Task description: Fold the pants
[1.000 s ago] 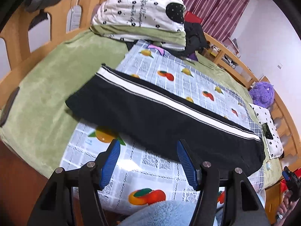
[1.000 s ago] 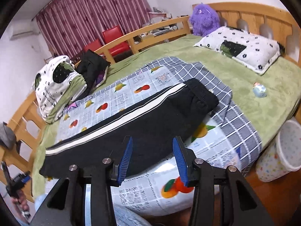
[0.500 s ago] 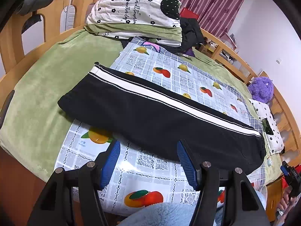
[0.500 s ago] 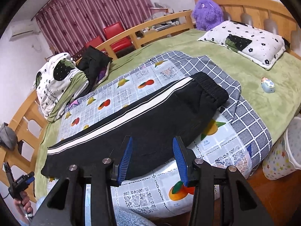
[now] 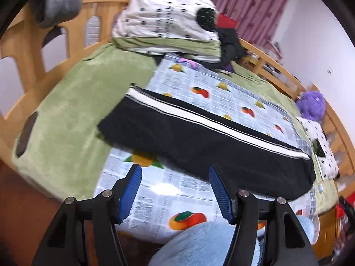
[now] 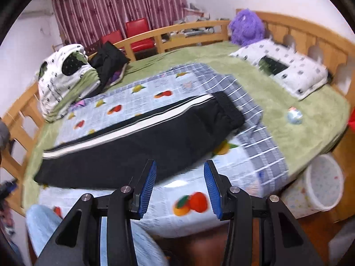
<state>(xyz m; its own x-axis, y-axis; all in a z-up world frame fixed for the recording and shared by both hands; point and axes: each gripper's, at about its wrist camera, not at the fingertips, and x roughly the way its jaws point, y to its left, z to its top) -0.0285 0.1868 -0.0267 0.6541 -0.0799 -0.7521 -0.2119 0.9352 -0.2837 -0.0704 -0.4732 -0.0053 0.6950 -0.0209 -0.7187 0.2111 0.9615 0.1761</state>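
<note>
Both grippers have pulled up and back from black pants (image 5: 199, 146) lying flat across a fruit-print sheet (image 5: 182, 88). Left gripper (image 5: 174, 190) and right gripper (image 6: 179, 185), 2 in all, stand open and empty. White star-print bin (image 6: 319, 186) beside the bed; contents cannot be told.

a home bedroom — wooden bed (image 6: 295, 28), pillow (image 6: 286, 66), maroon curtains (image 6: 115, 2)

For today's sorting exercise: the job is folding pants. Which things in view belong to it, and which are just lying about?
Belongs:
black pants
fruit-print cloth beneath them
left gripper
right gripper

Lying about:
purple plush toy
spotted pillow
folded bedding
white bin
</note>
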